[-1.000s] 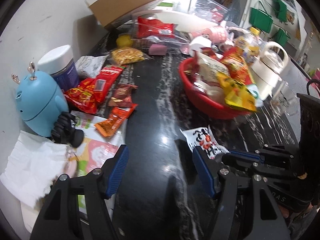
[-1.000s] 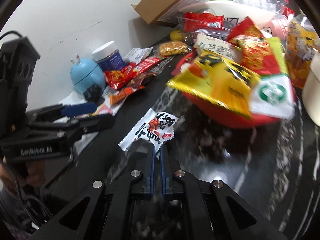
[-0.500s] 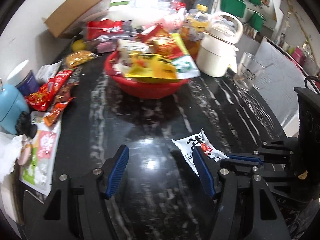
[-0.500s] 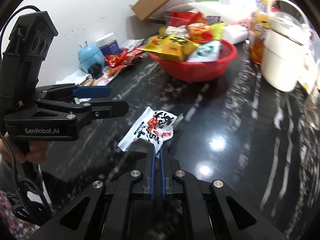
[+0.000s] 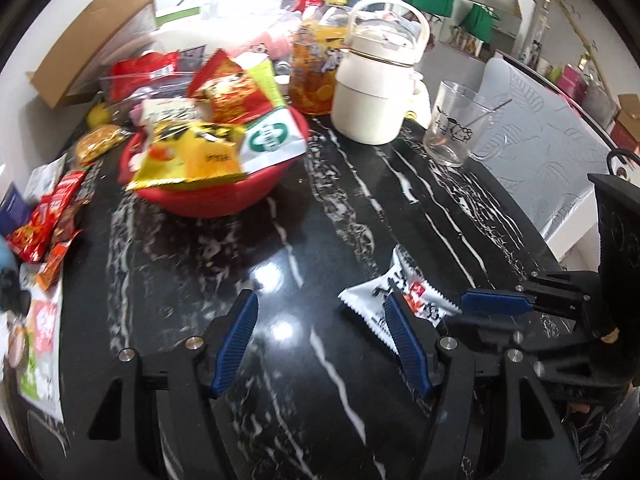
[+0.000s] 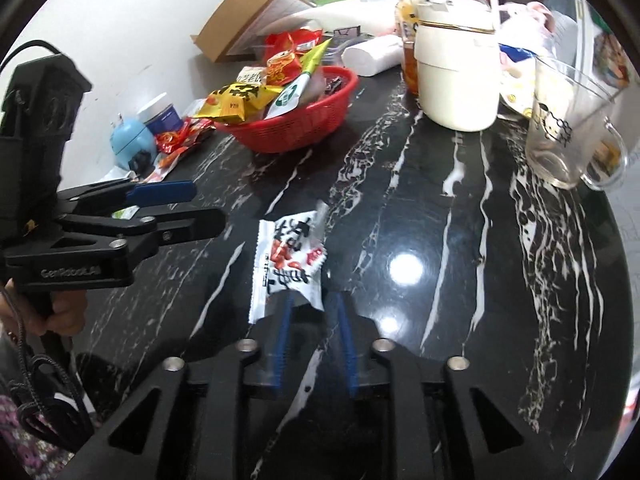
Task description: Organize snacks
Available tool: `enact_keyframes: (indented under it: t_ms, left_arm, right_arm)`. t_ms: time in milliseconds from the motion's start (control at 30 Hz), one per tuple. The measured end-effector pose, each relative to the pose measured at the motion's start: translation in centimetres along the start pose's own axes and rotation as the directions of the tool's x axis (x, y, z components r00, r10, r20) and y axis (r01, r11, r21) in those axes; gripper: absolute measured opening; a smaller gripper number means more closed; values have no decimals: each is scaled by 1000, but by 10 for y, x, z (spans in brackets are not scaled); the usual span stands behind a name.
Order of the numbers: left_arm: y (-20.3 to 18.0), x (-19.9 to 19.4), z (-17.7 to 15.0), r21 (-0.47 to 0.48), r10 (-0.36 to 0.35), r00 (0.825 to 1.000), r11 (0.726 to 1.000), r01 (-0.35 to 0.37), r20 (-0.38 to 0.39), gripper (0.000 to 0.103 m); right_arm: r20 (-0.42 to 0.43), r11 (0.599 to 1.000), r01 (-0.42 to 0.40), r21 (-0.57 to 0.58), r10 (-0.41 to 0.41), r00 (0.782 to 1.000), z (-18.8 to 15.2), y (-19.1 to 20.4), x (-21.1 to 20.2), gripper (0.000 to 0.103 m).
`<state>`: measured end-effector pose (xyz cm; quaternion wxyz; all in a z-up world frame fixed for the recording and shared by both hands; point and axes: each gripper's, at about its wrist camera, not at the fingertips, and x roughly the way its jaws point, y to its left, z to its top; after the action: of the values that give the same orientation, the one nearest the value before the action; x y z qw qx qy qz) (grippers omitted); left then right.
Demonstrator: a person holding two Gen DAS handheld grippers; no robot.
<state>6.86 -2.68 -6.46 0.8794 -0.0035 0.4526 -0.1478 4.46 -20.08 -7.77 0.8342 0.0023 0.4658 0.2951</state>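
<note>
In the left wrist view, the left tool (image 5: 320, 338) stands open and empty at lower centre over the glossy black white-veined marble bench (image 5: 320, 240); the white snack packet with black and red print (image 5: 394, 300) lies at lower right, beside the right tool (image 5: 468, 312). A red plastic basket heaped with snack bags (image 5: 208, 200) sits upper left. In the right wrist view, the right tool (image 6: 312, 332) has just been opening; its blue pads flank the packet's (image 6: 286, 264) near edge without pressing. The left tool (image 6: 192, 204) is at middle left.
</note>
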Motion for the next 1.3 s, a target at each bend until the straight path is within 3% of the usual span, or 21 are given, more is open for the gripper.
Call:
enact_keyframes:
  t_ms: [100,167,433,667,733,800,933,1167,1300]
  left_arm:
    - [-2,11,7,24,-49,999,998,49,-24,65]
    - [-3,18,10,33,-88,995,995,89,-40,65]
    - [-16,35,18,139,-158,984,976,169,-87,65]
    - [-16,52,19,107,-230,962,963,247,-149,65]
    - [-16,52,16,103,-215,966,968,231,-142,63]
    - [-15,51,14,85,-232,962,966,245,-142,53]
    - [-16,45,9,61,-203,970,975,212,-133,48]
    - [-6,35,-1,-75,-107,984,992,97,-141,47]
    - [2,28,-9,-144,-80,988,988,61,-129,47]
  right_arm:
    - [13,1000,-10,16,10,1000,-3,0,-3,51]
    - [17,1000,-15,23,15,1000,-4,2,-3,54]
    - [-14,999,-10,52,11,1000,-4,5,12,55]
    - [-14,997,-18,82,19,1000,-3,-1,16,55]
    - [-8,995,-28,94,29,1000,-3,-3,16,55]
    - [0,994,-40,105,40,999,-4,-5,15,55]
    - [7,991,-58,118,57,998,-4,-5,15,53]
    - [-1,992,-61,114,61,998,-8,3,15,53]
    - [2,988,-93,121,93,996,-12,10,16,53]
